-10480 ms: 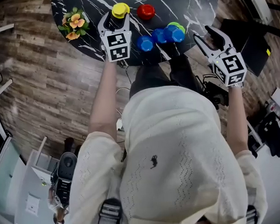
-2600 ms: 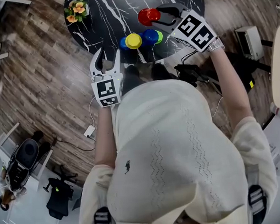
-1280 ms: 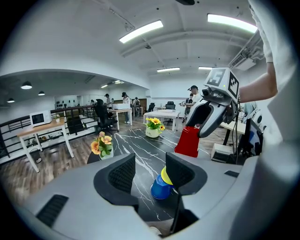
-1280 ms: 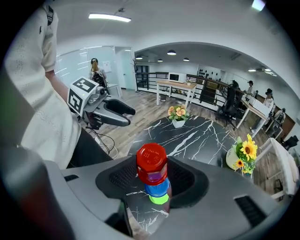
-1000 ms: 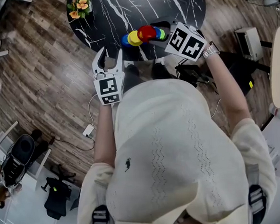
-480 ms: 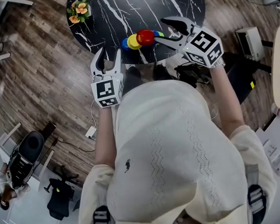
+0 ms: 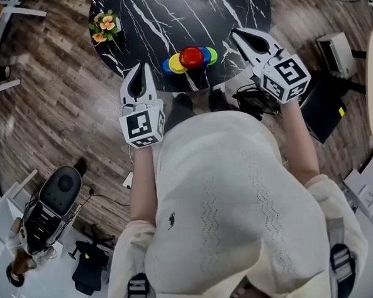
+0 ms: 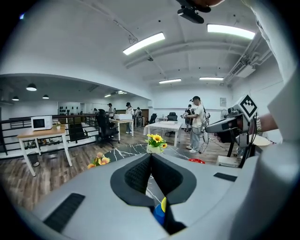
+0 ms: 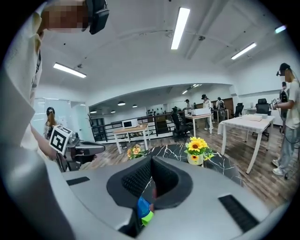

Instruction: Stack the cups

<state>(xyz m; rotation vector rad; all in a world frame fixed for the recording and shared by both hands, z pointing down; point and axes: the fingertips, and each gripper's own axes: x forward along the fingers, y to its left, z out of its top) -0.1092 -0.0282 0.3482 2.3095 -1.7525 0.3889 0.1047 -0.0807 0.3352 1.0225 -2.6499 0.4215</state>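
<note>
The cups form one nested stack (image 7: 190,58) near the front edge of the black marble table (image 7: 165,14), with the red cup (image 7: 192,56) uppermost and blue, yellow and green rims showing around it. My left gripper (image 7: 139,70) hovers left of the stack, shut and empty. On the other side my right gripper (image 7: 240,35) is also shut and empty. In the left gripper view the jaws (image 8: 151,157) meet, with a blue and yellow cup edge (image 8: 160,213) below them. The right gripper view shows closed jaws (image 9: 151,162) and a blue and green cup edge (image 9: 144,210).
A small pot of orange flowers (image 7: 103,27) stands at the table's left rim. A sunflower pot (image 9: 197,151) stands farther back on the table. Wood floor surrounds the table, with cables, boxes and a chair (image 7: 54,203) around it. People stand in the room behind.
The right gripper has pulled back to the right of the stack and its jaws have shut. The left gripper's jaws have shut too. The red cup stays on the stack.
</note>
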